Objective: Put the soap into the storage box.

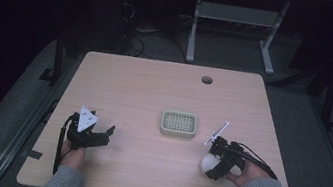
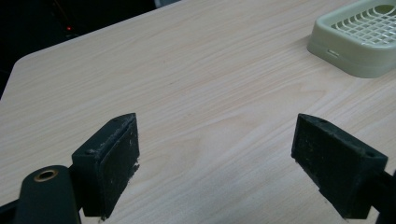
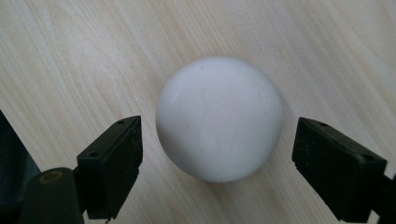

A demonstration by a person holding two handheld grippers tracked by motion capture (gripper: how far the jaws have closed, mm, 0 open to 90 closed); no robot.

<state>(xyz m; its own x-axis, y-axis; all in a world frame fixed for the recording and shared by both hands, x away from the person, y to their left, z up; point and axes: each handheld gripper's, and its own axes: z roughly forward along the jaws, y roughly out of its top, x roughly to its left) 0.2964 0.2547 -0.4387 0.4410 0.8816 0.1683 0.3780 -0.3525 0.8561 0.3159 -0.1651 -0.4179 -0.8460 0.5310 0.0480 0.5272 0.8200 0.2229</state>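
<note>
A: What is the surface like?

B: A pale wood-grain table (image 1: 154, 91) with a round cable hole (image 1: 207, 79), in a dark room. A grey desk frame (image 1: 235, 28) stands behind it.

A: And the grippers?

B: The right gripper (image 3: 217, 144) is wide open around a white ball (image 3: 219, 116) near the table's right front, jaws not touching it. The left gripper (image 2: 215, 158) is wide open and empty, over bare wood. A green tray (image 1: 179, 124) sits mid-table.

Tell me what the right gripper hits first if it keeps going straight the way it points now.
Most likely the white ball: it lies dead ahead of the right gripper, between the open jaws with a gap on each side. Behind it is the table.
</note>
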